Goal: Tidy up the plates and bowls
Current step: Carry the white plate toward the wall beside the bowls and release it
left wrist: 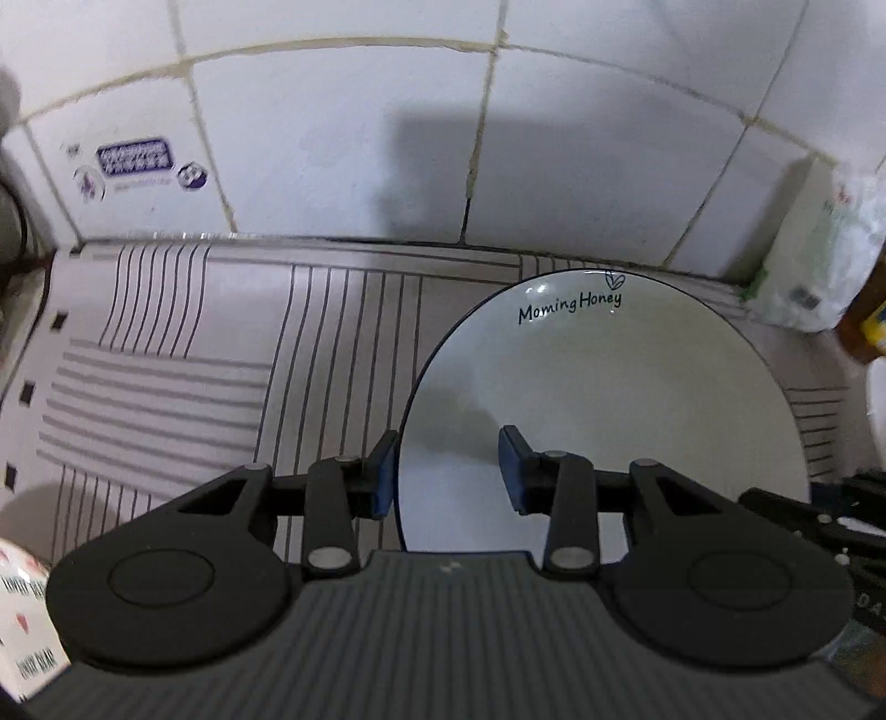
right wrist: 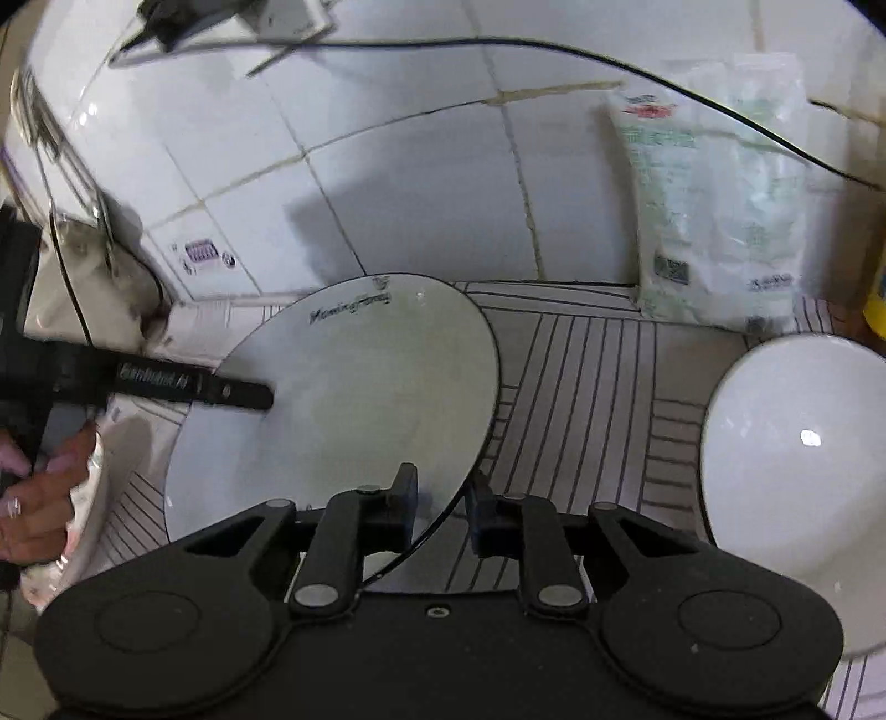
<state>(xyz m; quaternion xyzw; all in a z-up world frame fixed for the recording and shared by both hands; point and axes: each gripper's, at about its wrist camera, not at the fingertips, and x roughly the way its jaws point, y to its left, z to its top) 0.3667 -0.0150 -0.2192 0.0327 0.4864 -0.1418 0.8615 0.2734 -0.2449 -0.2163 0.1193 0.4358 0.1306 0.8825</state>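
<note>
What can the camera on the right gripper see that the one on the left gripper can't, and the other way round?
Only the right wrist view shows the white bowl, a black cable across the wall, a person's hand, and the right gripper straddling the plate's rim. Only the left wrist view shows the patterned cup and the left gripper at the plate's other edge. Both show the "Morning Honey" plate, the striped mat, the tiled wall, its sticker and a plastic packet.

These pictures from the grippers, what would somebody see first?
First the big white plate with "Morning Honey" written near its far rim, lying on the striped mat below the tiled wall. Both grippers straddle its rim: the left gripper on one side, the right gripper on another. A shiny white bowl sits to the right of the plate.
</note>
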